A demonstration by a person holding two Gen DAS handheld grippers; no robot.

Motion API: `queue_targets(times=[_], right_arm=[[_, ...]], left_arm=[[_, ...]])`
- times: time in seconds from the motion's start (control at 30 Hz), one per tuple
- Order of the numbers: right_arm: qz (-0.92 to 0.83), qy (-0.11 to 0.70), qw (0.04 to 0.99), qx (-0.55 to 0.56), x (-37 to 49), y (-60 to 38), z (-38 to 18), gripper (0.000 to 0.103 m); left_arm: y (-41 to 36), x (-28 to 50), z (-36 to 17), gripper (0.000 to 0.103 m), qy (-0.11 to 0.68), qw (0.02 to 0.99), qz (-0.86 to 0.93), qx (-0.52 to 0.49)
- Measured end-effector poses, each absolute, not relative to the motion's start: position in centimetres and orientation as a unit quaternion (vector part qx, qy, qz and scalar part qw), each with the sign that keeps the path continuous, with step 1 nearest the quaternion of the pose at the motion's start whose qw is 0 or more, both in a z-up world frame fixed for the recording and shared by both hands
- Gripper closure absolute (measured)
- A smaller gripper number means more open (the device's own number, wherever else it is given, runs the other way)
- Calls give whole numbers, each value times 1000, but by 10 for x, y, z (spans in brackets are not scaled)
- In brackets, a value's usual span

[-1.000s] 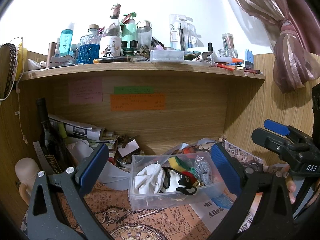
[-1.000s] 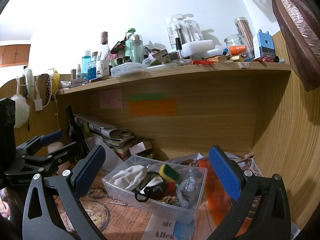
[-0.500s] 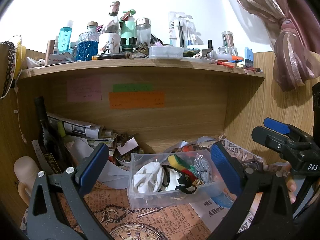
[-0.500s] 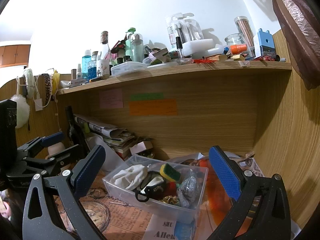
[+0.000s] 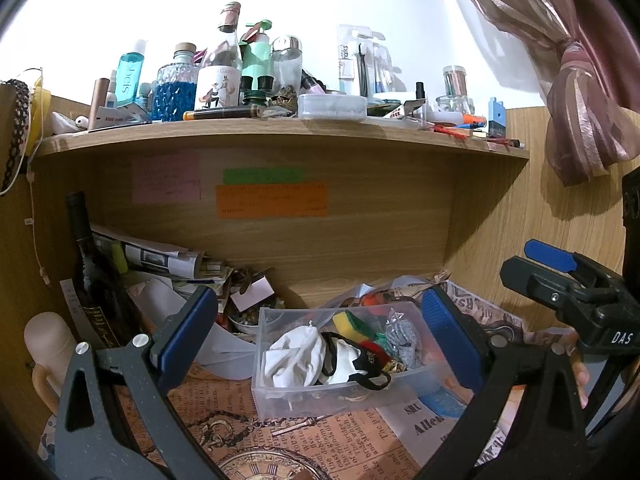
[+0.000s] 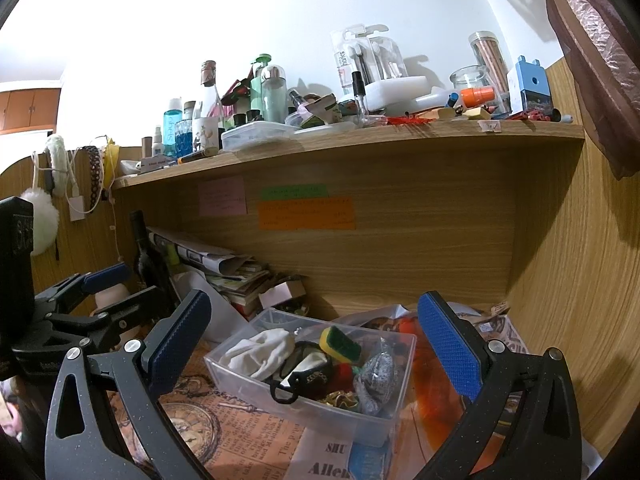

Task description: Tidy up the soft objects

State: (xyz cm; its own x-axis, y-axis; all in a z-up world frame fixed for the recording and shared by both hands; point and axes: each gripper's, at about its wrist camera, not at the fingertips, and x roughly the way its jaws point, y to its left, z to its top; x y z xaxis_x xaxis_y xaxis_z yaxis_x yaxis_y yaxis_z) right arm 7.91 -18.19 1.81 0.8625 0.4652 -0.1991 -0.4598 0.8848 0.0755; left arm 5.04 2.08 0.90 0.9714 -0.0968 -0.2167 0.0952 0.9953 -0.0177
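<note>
A clear plastic box (image 5: 328, 394) stands on the newspaper-covered desk under a wooden shelf; it also shows in the right wrist view (image 6: 304, 412). In it lie a white cloth (image 5: 294, 356) (image 6: 260, 350), a yellow-green sponge (image 5: 352, 322) (image 6: 340, 343), a black-and-white pouch (image 5: 346, 360) (image 6: 310, 370) and a grey scrubber (image 5: 402, 338) (image 6: 374, 380). My left gripper (image 5: 318, 340) is open and empty, in front of the box. My right gripper (image 6: 312, 344) is open and empty, also in front of the box.
The right gripper (image 5: 568, 292) shows at the right of the left wrist view, the left gripper (image 6: 92, 300) at the left of the right one. A dark bottle (image 5: 94, 280), papers (image 5: 160, 256) and a small card box (image 5: 252, 294) crowd the back left. The shelf (image 5: 280, 142) carries bottles.
The left wrist view has shifted slightly; the box sits a little higher between the fingers. Both grippers stay open and empty, and nothing in the box has moved.
</note>
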Motion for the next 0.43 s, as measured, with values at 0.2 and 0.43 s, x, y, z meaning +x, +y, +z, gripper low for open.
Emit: queue_targets(times=[0.2,0.43], right_arm=[[240,108,965,10,78,-178,17,0],[241,113,964,10,82,-174,15,0]], left_arm=[[21,51,9,0,114,992,-51,-4],[21,53,8,0,116,992,-50,-8]])
